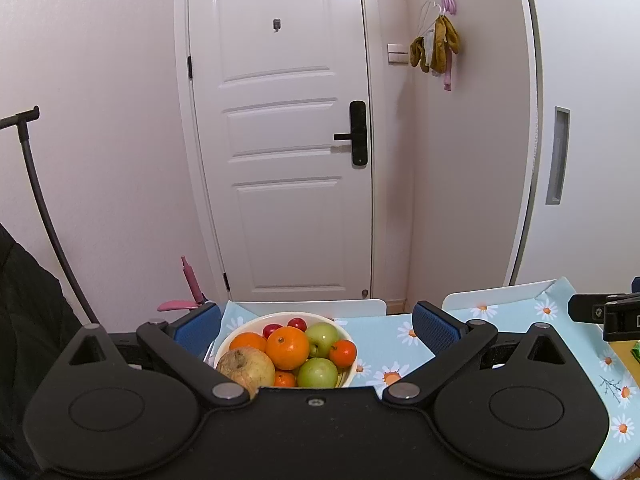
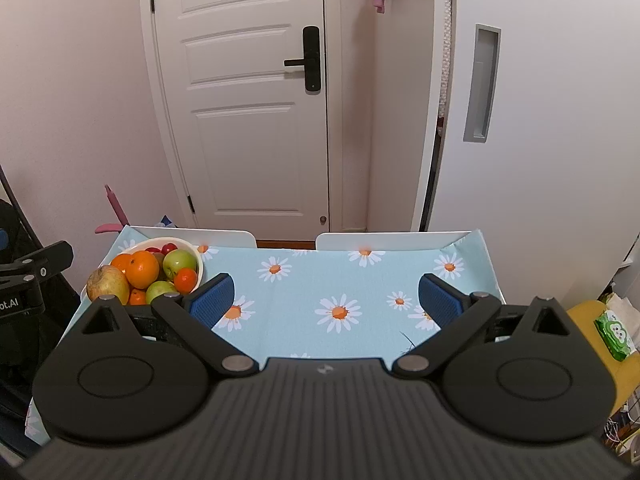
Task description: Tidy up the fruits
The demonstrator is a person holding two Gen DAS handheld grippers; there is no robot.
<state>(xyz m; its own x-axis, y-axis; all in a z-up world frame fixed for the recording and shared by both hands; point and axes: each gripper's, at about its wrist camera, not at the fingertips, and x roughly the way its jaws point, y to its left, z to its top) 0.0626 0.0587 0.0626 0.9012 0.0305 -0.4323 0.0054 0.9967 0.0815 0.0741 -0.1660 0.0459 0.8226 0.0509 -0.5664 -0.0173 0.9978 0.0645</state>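
A white bowl [image 1: 349, 374] full of fruit stands at the table's far left corner. It holds oranges [image 1: 287, 347], green apples [image 1: 318, 373], a brownish pear-like fruit [image 1: 246, 370], small tangerines [image 1: 343, 353] and red fruits [image 1: 297, 323]. My left gripper [image 1: 316, 326] is open and empty, hovering just behind the bowl with a finger on each side. My right gripper [image 2: 326, 296] is open and empty above the tablecloth, right of the bowl [image 2: 199, 263].
The table [image 2: 304, 292] has a light blue daisy cloth. Two white chair backs [image 2: 224, 238] stand at its far edge before a white door [image 2: 248, 100]. A yellow surface with a green packet [image 2: 614, 334] lies at the right. A dark stand [image 1: 44, 216] is at the left.
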